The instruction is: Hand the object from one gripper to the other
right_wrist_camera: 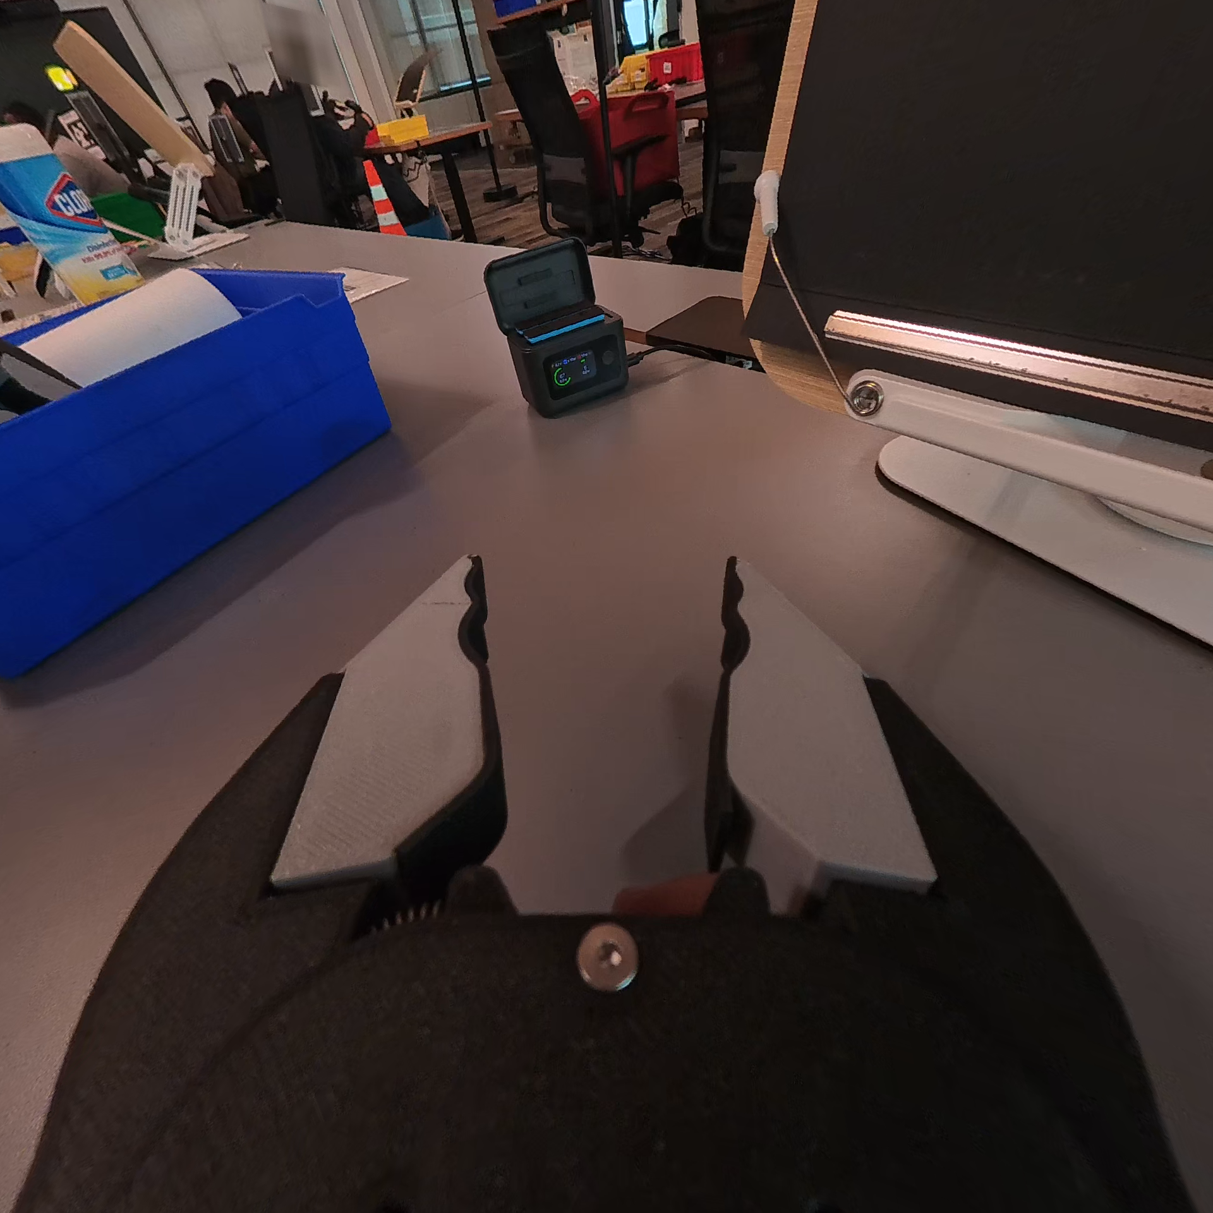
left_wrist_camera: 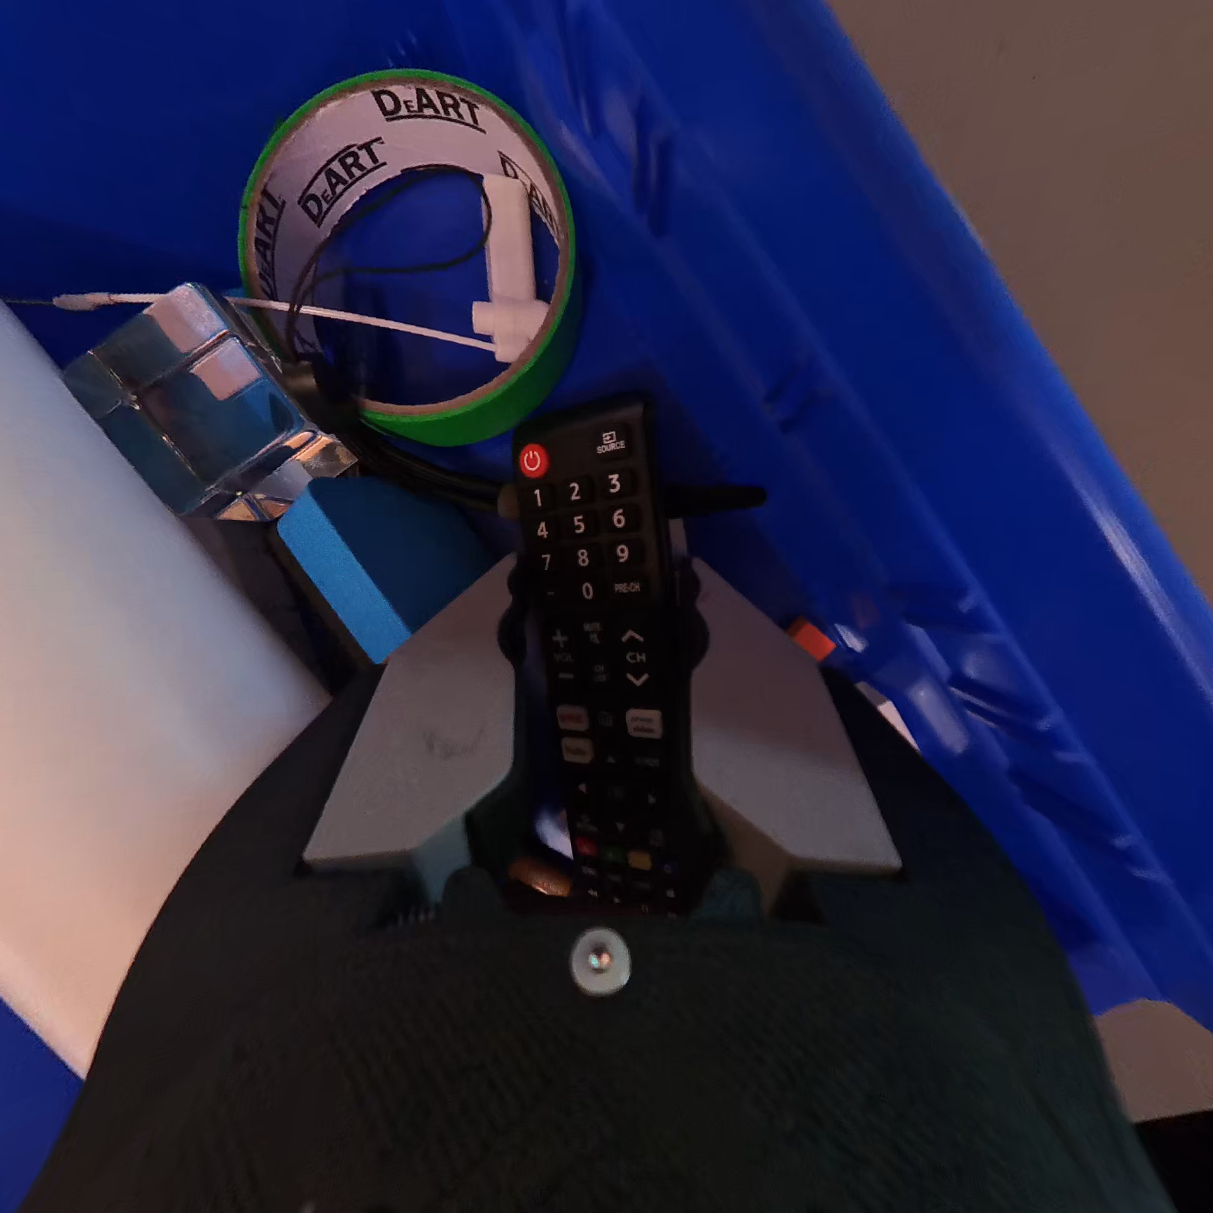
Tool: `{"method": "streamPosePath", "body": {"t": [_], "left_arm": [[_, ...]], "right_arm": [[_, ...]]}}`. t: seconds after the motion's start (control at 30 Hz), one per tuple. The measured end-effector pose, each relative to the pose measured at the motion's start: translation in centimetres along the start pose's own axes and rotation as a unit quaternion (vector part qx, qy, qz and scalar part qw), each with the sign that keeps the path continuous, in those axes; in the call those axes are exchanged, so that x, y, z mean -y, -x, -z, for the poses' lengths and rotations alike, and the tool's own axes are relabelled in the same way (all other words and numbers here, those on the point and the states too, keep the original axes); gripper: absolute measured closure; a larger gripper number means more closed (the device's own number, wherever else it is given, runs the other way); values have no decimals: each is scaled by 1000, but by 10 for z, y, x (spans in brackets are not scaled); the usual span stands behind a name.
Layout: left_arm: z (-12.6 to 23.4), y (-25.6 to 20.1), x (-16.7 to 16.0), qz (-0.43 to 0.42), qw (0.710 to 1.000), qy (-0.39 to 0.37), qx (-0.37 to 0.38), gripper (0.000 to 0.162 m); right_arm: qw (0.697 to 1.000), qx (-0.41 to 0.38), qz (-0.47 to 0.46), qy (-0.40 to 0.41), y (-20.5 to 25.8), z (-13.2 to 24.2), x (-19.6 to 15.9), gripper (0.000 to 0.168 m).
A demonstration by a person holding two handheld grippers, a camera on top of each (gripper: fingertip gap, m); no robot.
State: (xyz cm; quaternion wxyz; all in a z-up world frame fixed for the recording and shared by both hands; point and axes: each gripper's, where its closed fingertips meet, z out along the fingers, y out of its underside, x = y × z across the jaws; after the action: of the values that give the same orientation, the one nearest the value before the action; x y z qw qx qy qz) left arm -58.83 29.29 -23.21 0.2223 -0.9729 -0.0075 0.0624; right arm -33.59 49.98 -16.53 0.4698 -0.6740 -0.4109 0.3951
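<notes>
Pinching the black remote (left_wrist_camera: 594, 630) lengthwise, left gripper (left_wrist_camera: 600, 577) jaws clamp it; right gripper (right_wrist_camera: 604, 564) jaws spread, empty.

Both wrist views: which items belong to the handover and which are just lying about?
In the job: remote control, left gripper shut on it, right gripper open.

Lying about: blue bin, green tape roll, clear block, charging case.

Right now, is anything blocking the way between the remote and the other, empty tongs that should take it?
Nothing visible does. The left tongs are shut on the remote over the blue bin. The right tongs hang open over bare grey table. Neither view shows the other tongs, so the gap between them is unseen.
</notes>
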Motion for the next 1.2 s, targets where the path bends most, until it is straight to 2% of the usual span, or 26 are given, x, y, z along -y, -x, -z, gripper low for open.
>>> {"method": "streamPosePath", "body": {"t": [0.13, 0.27, 0.43, 0.7, 0.93, 1.0, 1.07, 1.2], "left_arm": [[1, 1, 1, -6, 1000, -3, 5, 118], [16, 5, 13, -17, 999, -36, 28, 119], [45, 15, 33, -61, 990, -87, 97, 120], [84, 22, 56, -173, 941, -145, 253, 122], [114, 12, 75, -200, 909, -207, 301, 126], [127, 8, 83, -195, 899, -245, 306, 141], [144, 10, 90, -193, 880, -275, 335, 143], [131, 7, 82, -173, 905, -259, 291, 143]], "right_arm": [[1000, 1, 1, 0, 1, 0, 0, 99], [1000, 2, 1, 2, 1, 0, -1, 99], [1000, 2, 2, 2, 1, -1, -1, 100], [1000, 1, 1, -1, 1, 0, 0, 100], [1000, 2, -4, -3, 1, 2, 0, 99], [1000, 2, -4, -4, 1, 2, 0, 99], [1000, 2, -4, -4, 1, 2, 0, 100], [1000, 2, -5, -4, 2, 3, 0, 100]]}}
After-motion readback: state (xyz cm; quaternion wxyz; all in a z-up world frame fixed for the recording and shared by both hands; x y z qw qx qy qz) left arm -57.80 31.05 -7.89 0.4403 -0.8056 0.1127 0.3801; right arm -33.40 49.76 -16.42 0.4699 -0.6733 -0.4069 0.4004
